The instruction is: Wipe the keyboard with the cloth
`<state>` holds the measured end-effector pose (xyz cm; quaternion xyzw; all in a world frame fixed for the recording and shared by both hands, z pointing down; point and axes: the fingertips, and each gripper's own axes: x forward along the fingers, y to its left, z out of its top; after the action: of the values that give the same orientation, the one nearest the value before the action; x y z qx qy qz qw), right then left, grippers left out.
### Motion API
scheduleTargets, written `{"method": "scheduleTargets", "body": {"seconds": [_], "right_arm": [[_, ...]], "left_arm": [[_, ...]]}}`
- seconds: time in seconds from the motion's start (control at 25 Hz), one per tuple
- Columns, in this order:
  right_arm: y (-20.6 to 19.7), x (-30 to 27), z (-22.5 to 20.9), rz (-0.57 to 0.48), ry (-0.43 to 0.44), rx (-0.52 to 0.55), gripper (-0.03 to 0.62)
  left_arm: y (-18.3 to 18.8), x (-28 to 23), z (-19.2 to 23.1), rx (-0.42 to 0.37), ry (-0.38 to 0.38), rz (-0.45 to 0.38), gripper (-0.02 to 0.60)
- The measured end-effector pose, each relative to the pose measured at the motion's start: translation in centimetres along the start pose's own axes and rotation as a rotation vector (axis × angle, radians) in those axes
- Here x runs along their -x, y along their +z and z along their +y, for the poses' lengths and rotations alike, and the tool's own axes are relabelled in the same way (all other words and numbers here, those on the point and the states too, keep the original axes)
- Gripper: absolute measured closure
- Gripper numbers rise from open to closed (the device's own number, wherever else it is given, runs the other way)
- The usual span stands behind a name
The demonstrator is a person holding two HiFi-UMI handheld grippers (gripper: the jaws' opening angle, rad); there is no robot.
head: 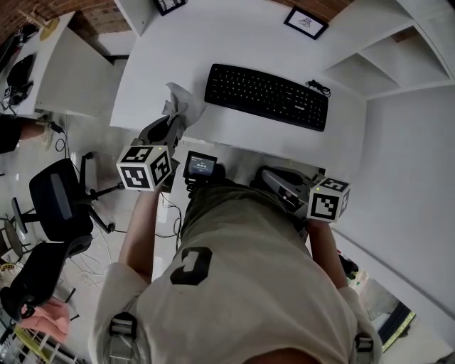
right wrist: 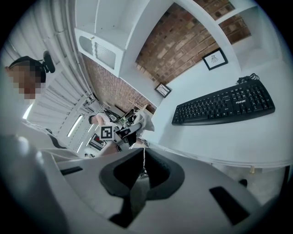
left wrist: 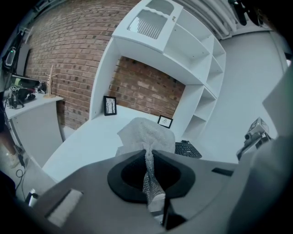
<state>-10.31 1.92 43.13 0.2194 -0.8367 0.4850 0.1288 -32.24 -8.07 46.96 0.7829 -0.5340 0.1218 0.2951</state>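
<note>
A black keyboard [head: 266, 96] lies on the white desk [head: 178, 50], right of centre. A crumpled white cloth [head: 181, 105] hangs over the desk's front-left edge, and my left gripper [head: 170, 126] is shut on it. In the left gripper view the cloth [left wrist: 149, 132] is pinched between the closed jaws, with the keyboard [left wrist: 187, 149] beyond to the right. My right gripper [head: 274, 178] is held off the desk's front edge, below the keyboard, shut with nothing in it. The right gripper view shows the keyboard [right wrist: 224, 106] ahead and the cloth [right wrist: 143, 121] at the left.
Two small framed pictures [head: 306, 21] [head: 169, 6] stand at the back of the desk. White shelves [head: 384, 64] rise at the right. A black office chair [head: 60, 202] and a side desk [head: 64, 64] are at the left. A small screen device [head: 200, 165] sits at the person's waist.
</note>
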Motion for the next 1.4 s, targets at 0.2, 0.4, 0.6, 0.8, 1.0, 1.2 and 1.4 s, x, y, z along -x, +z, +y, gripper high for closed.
{"method": "scheduleTargets", "body": {"seconds": [0.2, 0.4, 0.6, 0.8, 1.0, 1.2, 1.4], "right_arm": [[0.8, 0.1, -0.8, -0.008, 0.04, -0.012, 0.588], [1.6, 0.8, -1.4, 0.025, 0.085, -0.006, 0.588], [2.8, 3.1, -3.8, -0.005, 0.1, -0.051, 0.588], [3.6, 4.7, -5.3, -0.042, 0.11, -0.104, 0.588], [3.9, 5.3, -6.0, -0.069, 0.108, -0.125, 0.588], [4.1, 5.3, -6.2, -0.072, 0.092, -0.124, 0.588], [3.9, 4.6, -5.2, -0.045, 0.079, -0.108, 0.588]], "left_arm": [[0.4, -1.0, -0.2, -0.035, 0.026, 0.023, 0.558], [0.6, -3.6, -2.4, -0.004, -0.015, 0.052, 0.558], [-0.4, -7.8, -3.1, -0.027, 0.024, 0.137, 0.558], [-1.4, -10.4, -2.2, -0.034, 0.062, 0.211, 0.558], [-2.1, -13.2, 0.3, -0.117, 0.152, 0.261, 0.558], [-3.3, -14.7, 1.2, -0.116, 0.172, 0.272, 0.558], [-3.9, -15.6, 1.4, -0.124, 0.166, 0.268, 0.558]]}}
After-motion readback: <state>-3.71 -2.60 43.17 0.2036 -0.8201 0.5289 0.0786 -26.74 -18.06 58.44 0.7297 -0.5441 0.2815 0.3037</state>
